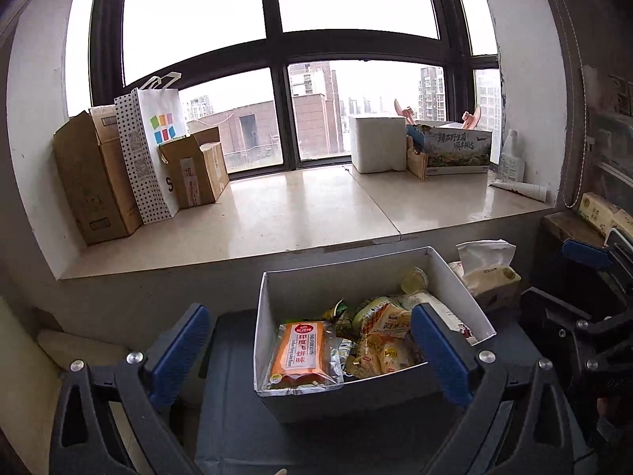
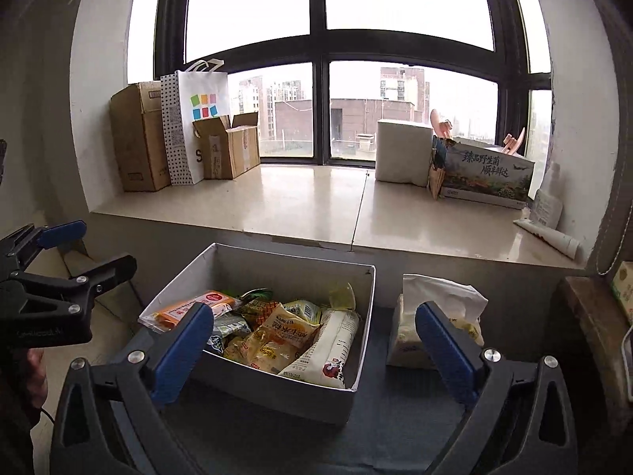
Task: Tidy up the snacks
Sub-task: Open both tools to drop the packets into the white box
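A white open box [image 1: 273, 301] [image 2: 366, 316] full of snack packets stands on a dark surface below the window sill. An orange flat packet [image 1: 302, 352] [image 2: 205, 303] lies at its left side, yellow packets [image 1: 385, 346] [image 2: 277, 336] in the middle, a white long packet [image 2: 332, 348] at the right. My left gripper [image 1: 312, 350] is open and empty, jaws wide, just in front of the box. My right gripper [image 2: 314, 350] is open and empty, also in front of the box. The left gripper also shows at the left edge of the right wrist view [image 2: 59, 269].
A tissue pack [image 1: 488, 273] [image 2: 435, 316] stands right of the box. On the sill [image 1: 300, 213] stand cardboard boxes [image 1: 95, 182], a dotted paper bag [image 1: 152, 150], a white foam box [image 1: 378, 142], a printed carton [image 1: 455, 150] and a tube [image 1: 518, 190].
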